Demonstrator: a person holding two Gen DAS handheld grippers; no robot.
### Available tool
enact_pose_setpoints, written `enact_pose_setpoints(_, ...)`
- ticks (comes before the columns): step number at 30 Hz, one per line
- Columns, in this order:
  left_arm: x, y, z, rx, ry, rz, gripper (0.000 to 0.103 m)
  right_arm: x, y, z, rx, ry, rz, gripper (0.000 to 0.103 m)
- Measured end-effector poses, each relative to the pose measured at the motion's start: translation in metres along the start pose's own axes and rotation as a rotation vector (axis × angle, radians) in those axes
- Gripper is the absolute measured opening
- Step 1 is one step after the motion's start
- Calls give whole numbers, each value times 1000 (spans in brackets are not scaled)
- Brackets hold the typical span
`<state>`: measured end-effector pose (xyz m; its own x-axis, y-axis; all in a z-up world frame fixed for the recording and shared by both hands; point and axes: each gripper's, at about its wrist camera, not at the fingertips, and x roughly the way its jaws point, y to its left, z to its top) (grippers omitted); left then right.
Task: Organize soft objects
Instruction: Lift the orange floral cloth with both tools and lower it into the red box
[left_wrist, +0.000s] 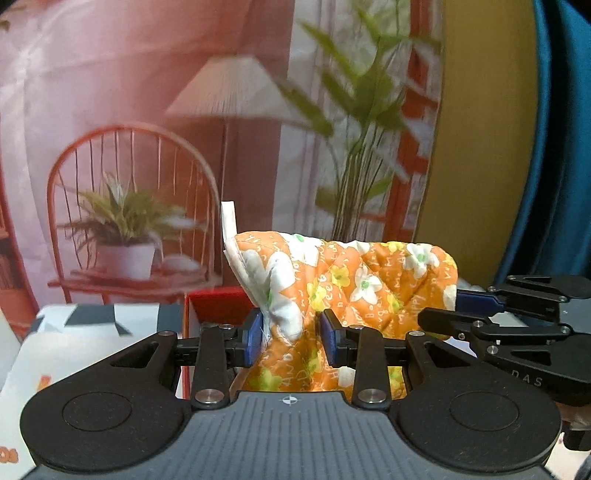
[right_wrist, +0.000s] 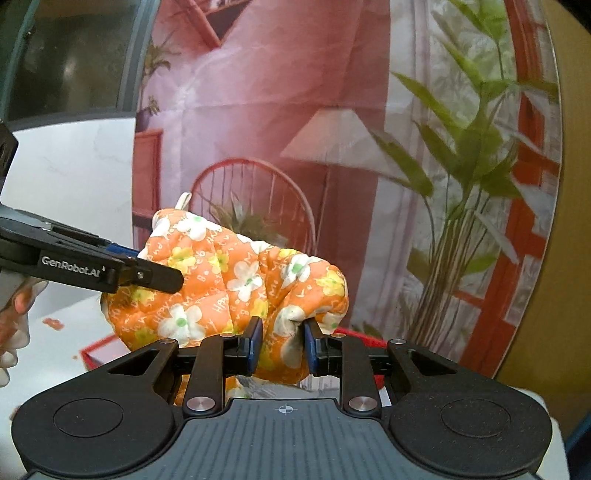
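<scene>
Both tongs pinch one mitt (left_wrist: 347, 284) in mid-air: my left tongs (left_wrist: 291, 341) clamp its cuff end, my right tongs (right_wrist: 282, 345) squeeze the other end. Holding it stretched between them should let me fold it, I reckon, above the red box (left_wrist: 218, 304) just beyond.

A printed backdrop (left_wrist: 147, 92) fills the space behind the scene, showing a pink room with a red wire chair (left_wrist: 129, 206), a potted plant (left_wrist: 125, 236) on its seat, a pleated floor lamp (left_wrist: 232, 88) and a tall leafy plant (left_wrist: 362, 122) beside a red-framed window (right_wrist: 528, 206). To the right of the backdrop stands a yellow panel (left_wrist: 487, 147), then a blue one (left_wrist: 561, 129). In the right wrist view, a pale white wall (right_wrist: 74, 173) sits left of the backdrop under a dark pane (right_wrist: 74, 55)
</scene>
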<state>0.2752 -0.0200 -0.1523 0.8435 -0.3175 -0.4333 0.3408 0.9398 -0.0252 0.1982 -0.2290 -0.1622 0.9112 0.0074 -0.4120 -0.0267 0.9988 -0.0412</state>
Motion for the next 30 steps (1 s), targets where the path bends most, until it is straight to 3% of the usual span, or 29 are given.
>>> enact_pose_setpoints(5,23,4,-17,15,136,-14,36,23,0,-24,25,93,8,22)
enact_pose_setpoints(9,32,15,-27,-40,204,-47,36,34,0,-38,54,159,18,22)
enact_pose_setpoints(19,39,17,-41,-45,291,-52,36,48,-11,-55,185,237,33,22)
enact_pose_setpoints(21,40,18,-39,-50,300,-50,42,50,-13,-57,223,246,34,22)
enact_pose_setpoints(23,39,18,-38,-50,305,-48,62,51,-17,-59,281,251,33,27)
enact_pose_setpoints(25,37,17,-35,-34,295,-42,71,50,-21,-60,324,250,31,31)
enact_pose_setpoints(30,30,12,-33,-12,279,-28,76,47,-23,-60,335,243,4,38)
